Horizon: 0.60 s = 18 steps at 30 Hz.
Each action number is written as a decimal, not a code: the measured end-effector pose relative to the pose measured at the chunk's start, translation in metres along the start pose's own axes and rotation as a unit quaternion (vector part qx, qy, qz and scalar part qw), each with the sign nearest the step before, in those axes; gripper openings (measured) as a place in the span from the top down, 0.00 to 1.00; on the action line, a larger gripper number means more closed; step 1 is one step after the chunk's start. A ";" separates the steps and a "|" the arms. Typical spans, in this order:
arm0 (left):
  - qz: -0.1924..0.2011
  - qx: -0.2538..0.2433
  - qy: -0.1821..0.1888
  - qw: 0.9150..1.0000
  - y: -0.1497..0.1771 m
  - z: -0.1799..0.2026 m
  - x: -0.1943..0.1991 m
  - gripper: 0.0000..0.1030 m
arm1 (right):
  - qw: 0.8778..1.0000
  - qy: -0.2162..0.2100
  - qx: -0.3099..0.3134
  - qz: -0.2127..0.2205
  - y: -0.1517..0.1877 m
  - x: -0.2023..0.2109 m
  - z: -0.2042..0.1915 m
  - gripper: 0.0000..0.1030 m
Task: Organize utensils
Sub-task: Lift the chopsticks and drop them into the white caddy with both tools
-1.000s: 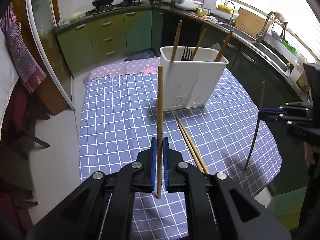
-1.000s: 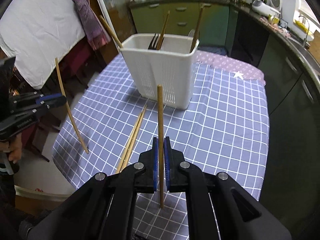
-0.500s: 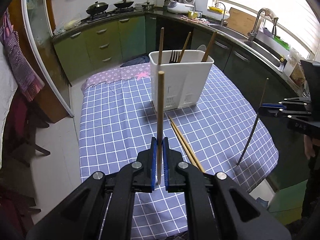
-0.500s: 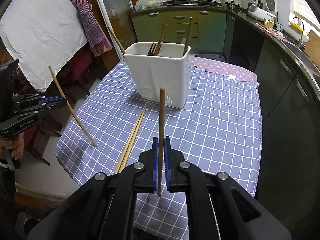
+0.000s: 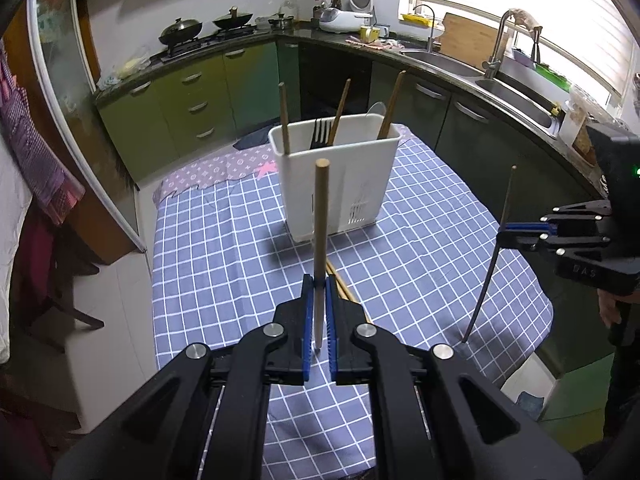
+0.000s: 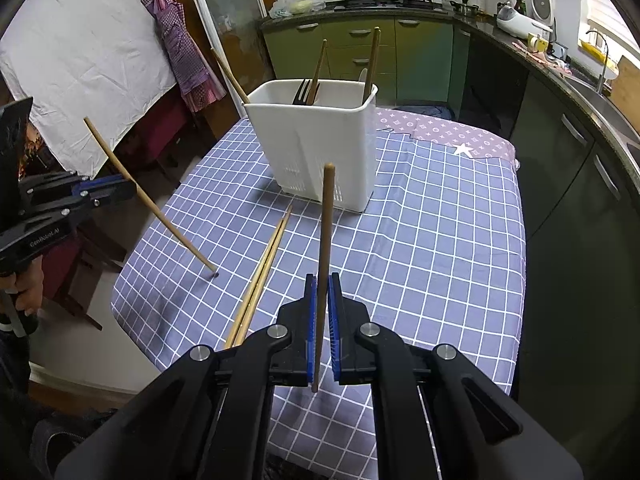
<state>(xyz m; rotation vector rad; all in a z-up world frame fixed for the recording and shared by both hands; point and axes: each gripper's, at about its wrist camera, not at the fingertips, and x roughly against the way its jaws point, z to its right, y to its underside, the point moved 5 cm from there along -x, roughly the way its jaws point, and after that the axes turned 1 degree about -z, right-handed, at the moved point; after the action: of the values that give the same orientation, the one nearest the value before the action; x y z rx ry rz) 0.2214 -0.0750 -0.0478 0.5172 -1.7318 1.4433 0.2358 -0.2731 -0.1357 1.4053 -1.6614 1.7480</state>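
A white utensil holder (image 5: pixel 335 178) stands on the blue checked tablecloth (image 5: pixel 224 264) and holds a fork and several wooden chopsticks. It also shows in the right wrist view (image 6: pixel 316 148). My left gripper (image 5: pixel 319 312) is shut on an upright wooden chopstick (image 5: pixel 320 216), well short of the holder. My right gripper (image 6: pixel 322 320) is shut on another upright chopstick (image 6: pixel 326 232). Two loose chopsticks (image 6: pixel 262 276) lie on the cloth in front of the holder. Each gripper appears in the other's view, the right one (image 5: pixel 508 234) and the left one (image 6: pixel 124 190).
The table edge (image 6: pixel 132 340) is close below both grippers. Green kitchen cabinets (image 5: pixel 200 96), a stove with pans and a sink (image 5: pixel 516 96) surround the table. A chair (image 6: pixel 160 136) and hanging cloth stand at the far left side.
Both grippers have pulled back and risen from the table, each still holding its chopstick; the holder looks smaller and farther away.
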 end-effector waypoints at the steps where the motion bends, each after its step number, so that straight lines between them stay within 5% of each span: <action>1: 0.002 -0.002 -0.001 1.000 -0.002 0.001 0.001 0.94 | 1.000 0.000 -0.001 0.000 0.000 0.000 0.001 0.93; 9: 0.012 -0.008 0.008 1.000 -0.023 0.009 0.011 0.94 | 1.000 -0.002 -0.004 0.001 0.001 0.002 0.002 0.94; 18: 0.046 0.008 0.017 0.999 -0.092 0.008 0.042 0.94 | 1.000 -0.002 -0.004 0.001 0.001 0.003 0.003 0.93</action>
<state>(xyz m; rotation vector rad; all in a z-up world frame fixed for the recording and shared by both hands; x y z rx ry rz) 0.2621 -0.0997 0.0424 0.4254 -1.7382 1.5227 0.2347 -0.2773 -0.1345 1.4046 -1.6715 1.7385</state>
